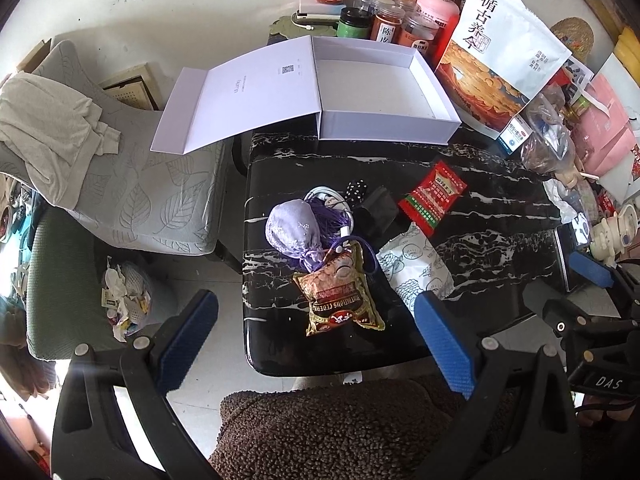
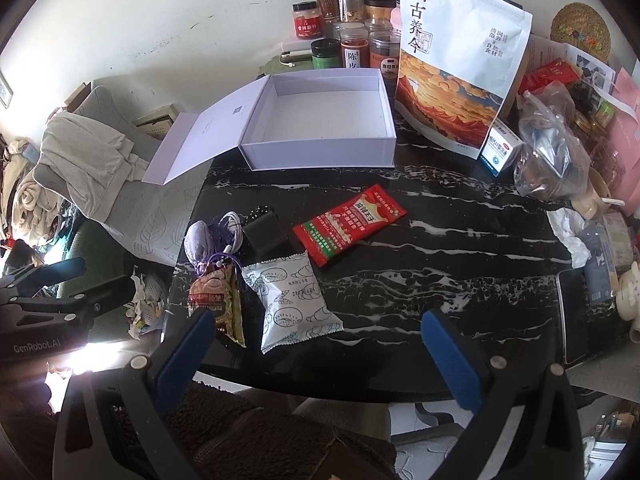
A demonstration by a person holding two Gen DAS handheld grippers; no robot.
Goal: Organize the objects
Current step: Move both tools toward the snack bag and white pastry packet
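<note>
Both pictures are bright with soft daylight and mostly sharp, the black table (image 2: 460,240) shines with pale reflections, a strong white glare burns out the lower left of the right wrist view, and the fisheye lens bends and darkens all edges and corners.

A black marble-patterned table (image 2: 460,240) stands against a white wall (image 2: 180,12), grey chair (image 1: 152,200) beside it.

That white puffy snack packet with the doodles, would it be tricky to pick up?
The white snack packet looks air-filled, so probably light and squashy. Its glossy film may slip or crinkle when pinched. Lying flat on the table, it shouldn't roll.
</note>
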